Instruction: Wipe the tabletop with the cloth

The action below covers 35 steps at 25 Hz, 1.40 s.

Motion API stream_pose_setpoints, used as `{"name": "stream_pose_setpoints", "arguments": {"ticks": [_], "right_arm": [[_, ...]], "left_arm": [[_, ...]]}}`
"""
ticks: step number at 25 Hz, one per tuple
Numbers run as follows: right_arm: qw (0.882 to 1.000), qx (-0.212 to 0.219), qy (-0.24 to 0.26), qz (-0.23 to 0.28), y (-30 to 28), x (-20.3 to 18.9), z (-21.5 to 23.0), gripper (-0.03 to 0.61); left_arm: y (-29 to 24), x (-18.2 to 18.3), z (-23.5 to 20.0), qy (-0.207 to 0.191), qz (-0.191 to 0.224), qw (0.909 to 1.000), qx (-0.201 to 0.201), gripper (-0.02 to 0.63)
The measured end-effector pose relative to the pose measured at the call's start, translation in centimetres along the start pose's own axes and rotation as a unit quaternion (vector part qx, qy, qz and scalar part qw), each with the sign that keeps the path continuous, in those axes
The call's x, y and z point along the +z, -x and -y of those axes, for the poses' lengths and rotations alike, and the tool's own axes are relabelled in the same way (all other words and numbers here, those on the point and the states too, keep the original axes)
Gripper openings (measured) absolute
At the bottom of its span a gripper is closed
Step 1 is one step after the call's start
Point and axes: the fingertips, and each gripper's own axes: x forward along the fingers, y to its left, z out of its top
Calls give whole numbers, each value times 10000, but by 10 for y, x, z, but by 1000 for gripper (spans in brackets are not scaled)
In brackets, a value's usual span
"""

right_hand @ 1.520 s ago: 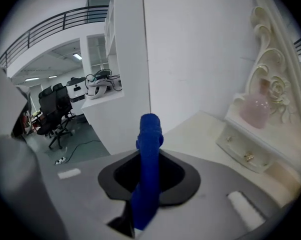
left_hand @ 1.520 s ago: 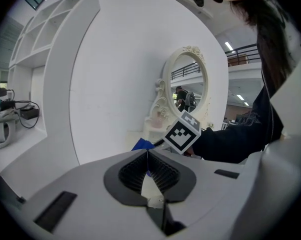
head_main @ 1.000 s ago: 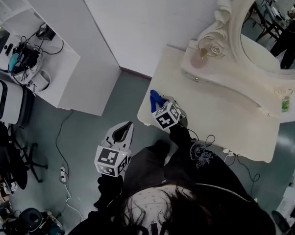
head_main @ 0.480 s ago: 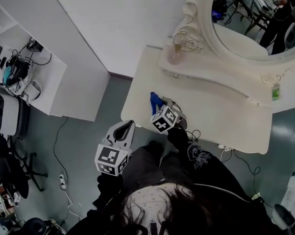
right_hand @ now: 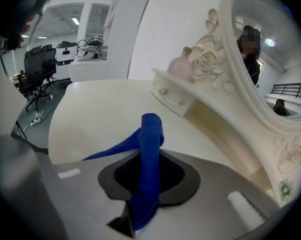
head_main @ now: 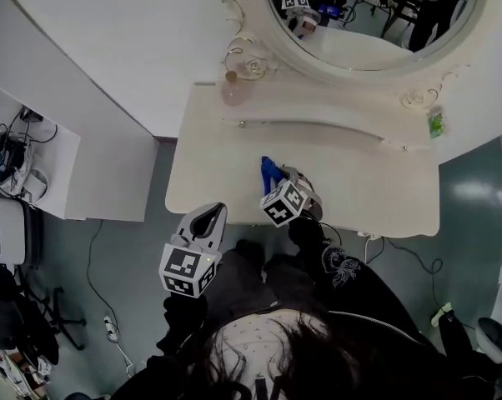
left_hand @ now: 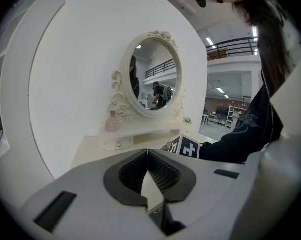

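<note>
Head view puts my left gripper (head_main: 211, 217) just at the near edge of the cream table (head_main: 209, 161), its jaws pressed together with nothing between them. To its right, my right gripper (head_main: 284, 182) is over the table's front middle, jaws clamped on the blue cloth (head_main: 269, 172). The cloth's free end sticks out past the tips, and I cannot tell whether it touches the top.

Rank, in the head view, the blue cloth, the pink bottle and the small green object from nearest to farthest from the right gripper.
1. Blue cloth, clamped in the right gripper.
2. Pink bottle, left end of the shelf.
3. Small green object, the shelf's right end.
</note>
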Motion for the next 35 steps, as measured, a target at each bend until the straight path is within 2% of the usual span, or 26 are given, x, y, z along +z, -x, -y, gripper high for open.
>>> {"name": "stream_pose_setpoints", "arguments": {"ticks": [6,21,30,35], "right_arm": [[9980,-430,-416,-189,35,-78,64,71],[9877,-1228,-685,-691,114,-242,197,71],[9689,-1866,-1053,-1240,164,-343,269,71],[9586,-2051,-1375,-1417,189,-382,295,71]], "left_arm": [[-39,12,71,-229,-27,9989,-420,2],[-112,28,219,-538,30,9927,-1075,2],[-137,42,265,-758,113,9874,-1385,2],[-149,48,281,-832,135,9847,-1527,2]]}}
